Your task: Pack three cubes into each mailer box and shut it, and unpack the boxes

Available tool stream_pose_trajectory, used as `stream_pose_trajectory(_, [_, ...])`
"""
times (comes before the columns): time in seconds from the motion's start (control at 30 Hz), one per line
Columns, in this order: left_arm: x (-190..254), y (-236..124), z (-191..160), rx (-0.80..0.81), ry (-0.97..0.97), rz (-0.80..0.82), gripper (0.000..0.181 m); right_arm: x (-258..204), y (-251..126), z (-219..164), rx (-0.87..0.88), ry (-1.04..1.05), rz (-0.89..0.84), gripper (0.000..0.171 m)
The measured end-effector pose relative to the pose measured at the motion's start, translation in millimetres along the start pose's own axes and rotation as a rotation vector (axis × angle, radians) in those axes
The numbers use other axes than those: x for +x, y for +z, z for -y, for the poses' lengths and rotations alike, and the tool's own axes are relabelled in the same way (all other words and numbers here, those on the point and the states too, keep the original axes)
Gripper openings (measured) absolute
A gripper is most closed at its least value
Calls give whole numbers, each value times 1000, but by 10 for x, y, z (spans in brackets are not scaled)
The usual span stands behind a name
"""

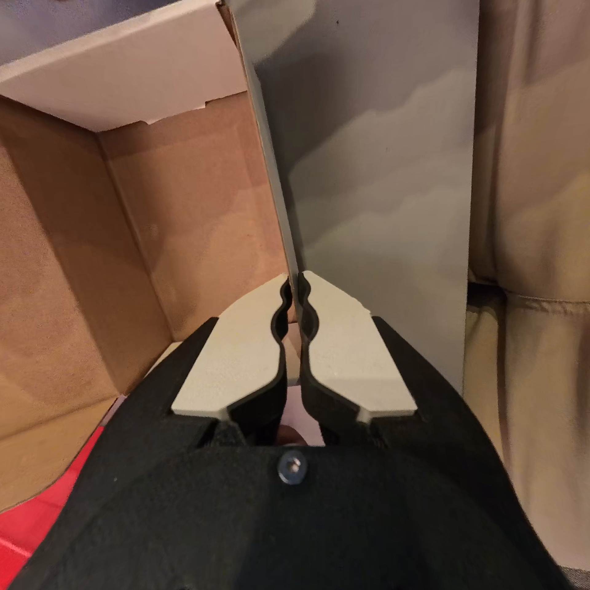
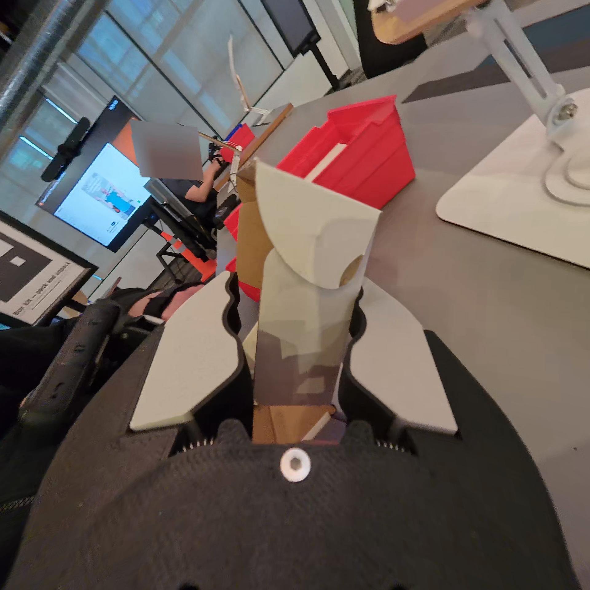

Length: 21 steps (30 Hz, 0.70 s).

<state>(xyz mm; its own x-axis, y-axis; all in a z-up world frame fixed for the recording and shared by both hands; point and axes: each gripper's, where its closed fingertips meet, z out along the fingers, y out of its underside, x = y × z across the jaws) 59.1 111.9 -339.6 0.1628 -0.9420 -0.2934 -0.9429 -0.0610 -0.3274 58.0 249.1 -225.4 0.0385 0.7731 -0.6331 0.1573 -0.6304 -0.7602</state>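
Note:
In the left wrist view my left gripper is shut on the thin upright wall of a mailer box, white outside and brown inside. The box's brown inside lies to the left and shows no cubes. In the right wrist view my right gripper holds a white folded panel of the mailer box between its jaws. The panel touches the right finger, with a small gap at the left fingertip. A rounded white flap stands above it. My left gripper shows at the left, held by a hand.
A red bin stands on the grey table beyond the box; red also shows at the lower left. A white stand base sits at the right. Beige fabric lies right of the box. A person sits far back by a screen.

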Motion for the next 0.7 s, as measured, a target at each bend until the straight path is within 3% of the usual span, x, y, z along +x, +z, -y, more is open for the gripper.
stream_pose_trajectory(0.03, [-10,-2,-11,0,-2,0,2,-53,-13,11,-1,-17,15,65])
stream_pose_trajectory(0.23, [-47,-5,-60,-6,-1,11,3,-248,-82,25,-45,-121,20,61])
stream_pose_trajectory(0.4, [-55,-8,-70,1,1,16,4,-219,-94,4,-54,-81,7,57])
stream_pose_trajectory(0.6, [-154,26,-186,-43,-25,72,22,-144,-121,-89,-84,-73,-7,57])
stream_pose_trajectory(0.7, [-149,23,-188,-43,-25,63,20,-169,-121,-115,-91,-68,-6,57])
